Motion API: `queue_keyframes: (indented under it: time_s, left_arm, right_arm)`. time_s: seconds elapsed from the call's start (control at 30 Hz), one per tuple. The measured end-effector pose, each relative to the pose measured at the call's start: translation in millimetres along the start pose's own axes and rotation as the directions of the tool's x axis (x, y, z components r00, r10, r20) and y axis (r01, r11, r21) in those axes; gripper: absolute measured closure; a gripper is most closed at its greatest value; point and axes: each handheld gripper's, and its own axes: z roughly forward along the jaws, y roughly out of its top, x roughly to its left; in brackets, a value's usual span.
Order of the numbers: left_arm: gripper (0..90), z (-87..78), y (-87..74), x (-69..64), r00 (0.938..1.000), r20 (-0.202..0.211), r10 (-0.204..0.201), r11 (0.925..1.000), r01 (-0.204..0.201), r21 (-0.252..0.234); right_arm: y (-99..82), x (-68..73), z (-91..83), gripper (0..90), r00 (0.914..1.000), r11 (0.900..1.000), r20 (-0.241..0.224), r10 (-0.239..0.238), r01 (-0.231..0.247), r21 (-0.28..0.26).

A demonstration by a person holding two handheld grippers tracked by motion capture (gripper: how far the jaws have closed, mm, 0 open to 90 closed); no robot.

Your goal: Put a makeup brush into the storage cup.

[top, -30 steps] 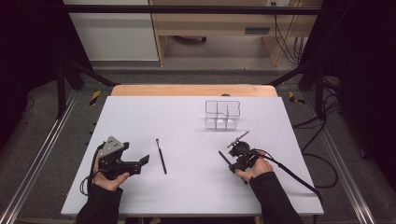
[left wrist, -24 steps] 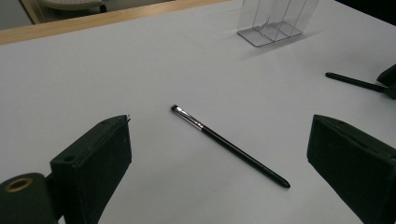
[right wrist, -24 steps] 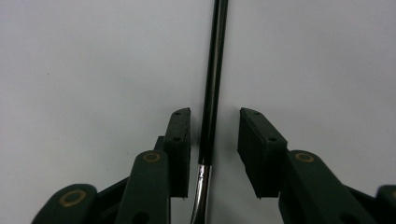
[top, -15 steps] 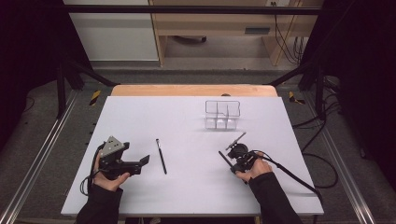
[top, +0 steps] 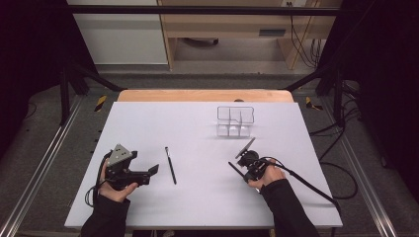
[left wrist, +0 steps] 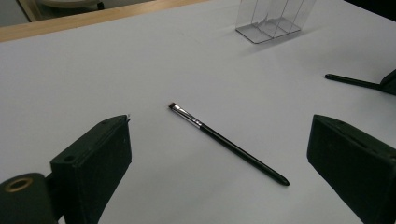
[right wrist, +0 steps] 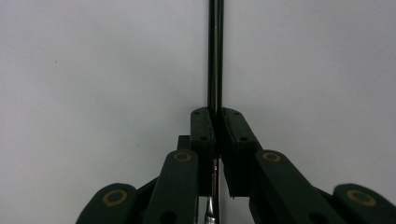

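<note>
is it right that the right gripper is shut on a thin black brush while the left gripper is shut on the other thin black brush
Not quite. The right gripper is shut on a thin black brush, but the left gripper is open. The left gripper view shows its jaws wide apart, with the other thin black brush lying untouched on the white table between and beyond them.

My left gripper (top: 148,174) rests low over the table in my left hand (top: 116,183), its jaws spread wide and level, pointing toward the middle. My right gripper (top: 240,173) sits in my right hand (top: 266,176), angled inward; its jaws have just been closing and now clamp tight together. Both forearms come in from below.
</note>
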Motion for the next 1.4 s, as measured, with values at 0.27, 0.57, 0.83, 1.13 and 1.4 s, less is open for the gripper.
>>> queue_keyframes:
  time_s: [0.27,0.57,0.83,1.13,1.4]
  left_arm:
    - [5.8,0.6,0.8,-0.7,0.9999,0.006,0.008,1.0000,-0.008,0.004]
    - [5.8,1.4,3.6,-4.7,0.9995,0.018,0.027,0.9996,-0.027,0.005]
    - [5.8,-1.5,10.1,-9.1,0.9971,0.036,0.068,0.9977,-0.068,0.002]
    - [5.8,-7.4,18.4,-17.2,0.9911,0.058,0.119,0.9928,-0.119,-0.003]
    - [5.8,-9.4,25.2,-25.5,0.9813,0.078,0.176,0.9844,-0.176,-0.002]
  right_arm:
    - [-0.9,-5.7,-6.5,84.4,0.9992,0.9984,-0.005,-0.041,0.040,-0.040]
    - [-0.1,-7.8,-39.8,84.3,0.9991,0.9889,-0.031,-0.028,0.023,-0.147]
    - [10.3,-1.5,-67.2,84.4,0.9934,0.9737,-0.043,-0.106,0.095,-0.207]
    - [21.2,10.8,-82.9,84.3,0.9771,0.9495,-0.076,-0.199,0.173,-0.262]
    - [29.8,21.2,-90.2,84.3,0.9597,0.9337,-0.101,-0.262,0.225,-0.278]
